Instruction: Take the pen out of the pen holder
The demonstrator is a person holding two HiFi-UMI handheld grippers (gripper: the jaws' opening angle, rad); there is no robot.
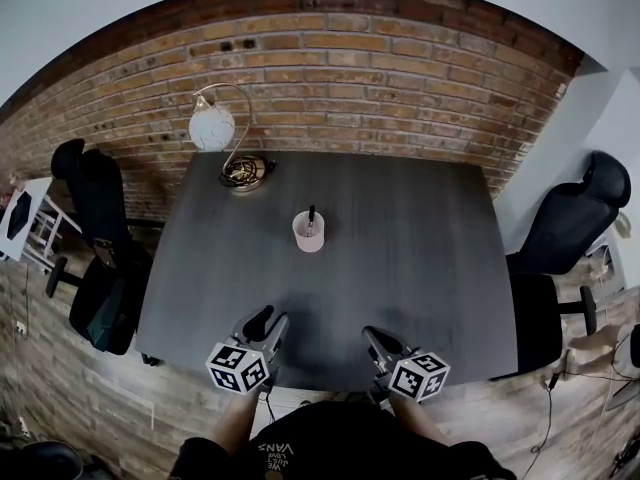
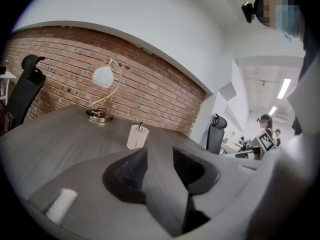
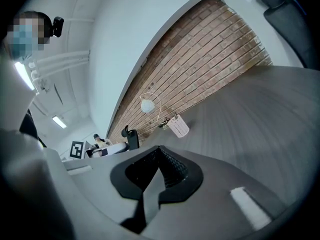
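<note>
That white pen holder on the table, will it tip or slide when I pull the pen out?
Probably light: the pen holder looks like thin perforated mesh, holding just one pen. It stands free on the smooth table, so it may slide or tip if the pen drags sideways.

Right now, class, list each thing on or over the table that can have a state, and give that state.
Pen holder: upright on the table, not tipped.
Pen: standing in the holder, not yet taken out.
Lamp: upright, near the table's far edge.
Left gripper: jaws apart, empty.
Right gripper: jaws together, empty.
</note>
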